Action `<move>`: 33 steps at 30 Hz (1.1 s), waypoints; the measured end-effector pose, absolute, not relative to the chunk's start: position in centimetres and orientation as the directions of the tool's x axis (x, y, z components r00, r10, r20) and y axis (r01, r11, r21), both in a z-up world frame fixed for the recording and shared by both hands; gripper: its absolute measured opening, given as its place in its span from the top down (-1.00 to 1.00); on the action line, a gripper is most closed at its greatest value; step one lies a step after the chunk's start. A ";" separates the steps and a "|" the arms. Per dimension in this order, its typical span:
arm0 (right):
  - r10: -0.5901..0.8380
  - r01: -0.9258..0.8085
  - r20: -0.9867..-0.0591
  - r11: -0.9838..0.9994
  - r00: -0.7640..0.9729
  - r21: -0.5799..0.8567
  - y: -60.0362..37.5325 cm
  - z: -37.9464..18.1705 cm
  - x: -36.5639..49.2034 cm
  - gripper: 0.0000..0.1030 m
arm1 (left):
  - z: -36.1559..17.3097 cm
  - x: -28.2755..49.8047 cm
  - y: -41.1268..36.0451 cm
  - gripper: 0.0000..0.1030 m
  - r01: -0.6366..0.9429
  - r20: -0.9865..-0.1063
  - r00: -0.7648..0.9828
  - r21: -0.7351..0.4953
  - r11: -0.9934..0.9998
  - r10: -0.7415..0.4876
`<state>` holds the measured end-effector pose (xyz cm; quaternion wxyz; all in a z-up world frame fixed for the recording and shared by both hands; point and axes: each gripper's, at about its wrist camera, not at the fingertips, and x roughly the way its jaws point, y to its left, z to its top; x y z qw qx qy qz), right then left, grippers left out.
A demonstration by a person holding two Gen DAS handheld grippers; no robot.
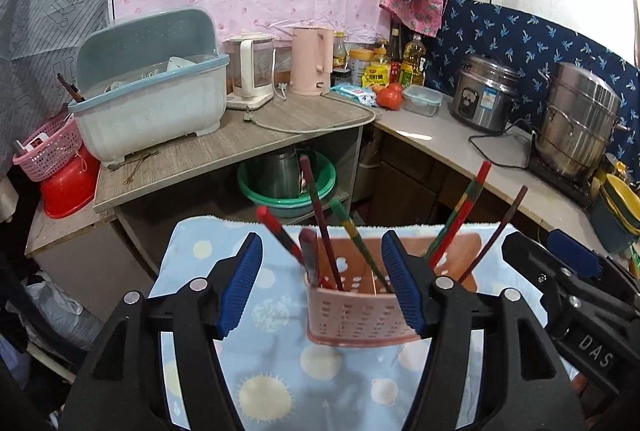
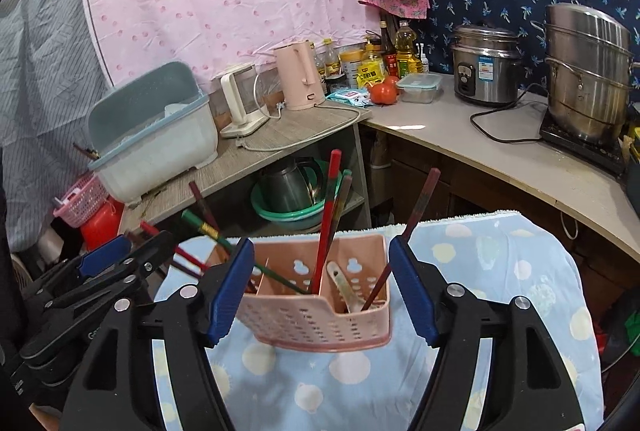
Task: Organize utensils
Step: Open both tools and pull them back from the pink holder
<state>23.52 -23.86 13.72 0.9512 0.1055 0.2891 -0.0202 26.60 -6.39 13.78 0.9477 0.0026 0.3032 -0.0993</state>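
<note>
Both grippers are spread and hold nothing. Between the left gripper's point(image 1: 322, 287) fingers, just ahead, the pink utensil holder point(image 1: 356, 319) stands on the blue towel point(image 1: 272, 371), chopsticks point(image 1: 320, 223) leaning inside. The right gripper point(image 2: 322, 285) frames it likewise. Farther off sits the dish rack point(image 1: 152, 99).

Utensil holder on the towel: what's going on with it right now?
Both grippers are open and empty, hovering on either side of the pink utensil holder standing on the blue towel. Chopsticks stand in its compartments, leaning various ways, and a pale utensil lies in the right one. The left gripper and right gripper grip nothing.
</note>
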 end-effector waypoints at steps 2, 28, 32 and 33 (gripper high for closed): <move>0.015 0.099 -0.557 0.980 0.830 0.175 -23.3 13.6 22.8 -0.34 | 13.4 26.1 -6.5 -0.16 0.191 -0.586 0.790 -0.045 0.980 -0.181; -0.047 0.139 -0.667 0.987 0.743 0.085 -20.9 11.1 15.9 -0.36 | 10.9 19.8 -5.5 -0.46 0.137 -0.696 0.712 0.015 0.990 -0.088; -0.068 0.152 -0.666 0.986 0.743 0.068 -20.9 11.5 15.2 -0.46 | 11.2 19.1 -5.4 -0.59 0.120 -0.688 0.723 0.045 0.992 -0.056; -0.076 0.156 -0.661 0.986 0.747 0.064 -20.9 11.6 15.0 -0.49 | 11.4 19.0 -5.3 -0.64 0.117 -0.686 0.726 0.045 0.992 -0.054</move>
